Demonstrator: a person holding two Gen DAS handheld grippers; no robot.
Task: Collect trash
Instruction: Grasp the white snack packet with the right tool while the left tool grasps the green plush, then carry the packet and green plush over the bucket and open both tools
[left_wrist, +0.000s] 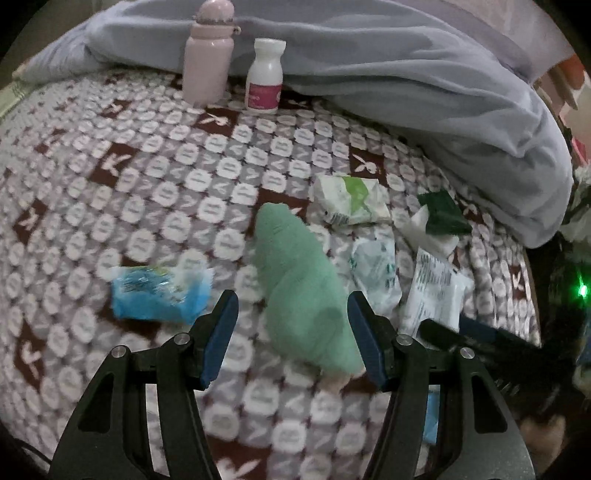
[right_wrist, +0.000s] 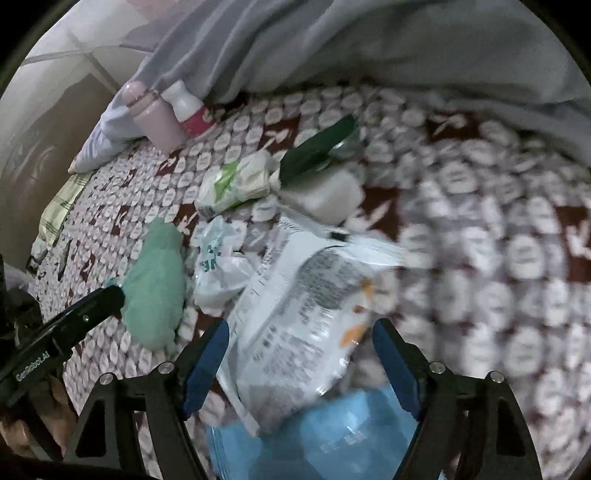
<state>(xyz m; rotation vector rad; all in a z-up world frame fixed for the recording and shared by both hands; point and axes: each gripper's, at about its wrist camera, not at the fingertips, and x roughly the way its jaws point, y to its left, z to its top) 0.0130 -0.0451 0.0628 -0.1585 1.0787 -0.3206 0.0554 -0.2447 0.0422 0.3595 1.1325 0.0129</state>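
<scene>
Bed with patterned blanket (left_wrist: 155, 173), grey duvet (left_wrist: 406, 74) behind. Green cloth (left_wrist: 299, 288) between open left hand-held gripper (left_wrist: 291, 332) fingers. White printed wrapper (right_wrist: 295, 314) between open right hand-held gripper (right_wrist: 301, 354) fingers, over blue packet (right_wrist: 332, 439). 2 bottles upright.

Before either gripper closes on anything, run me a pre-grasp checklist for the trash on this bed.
1. Left gripper open: ok, jaws spread wide.
2. Left target between the jaws: not ok if trash is wanted; the mint-green cloth lies there, and the blue wrapper sits off to its left.
3. Right gripper open: ok.
4. Right target lined up: ok, the white printed packet lies between the fingers, over a blue packet.
5. Pink bottle and white pill bottle clear of both grippers: ok, upright at the far edge by the blue-grey duvet.
6. Contact with any item: cannot tell, frames are blurred.
</scene>
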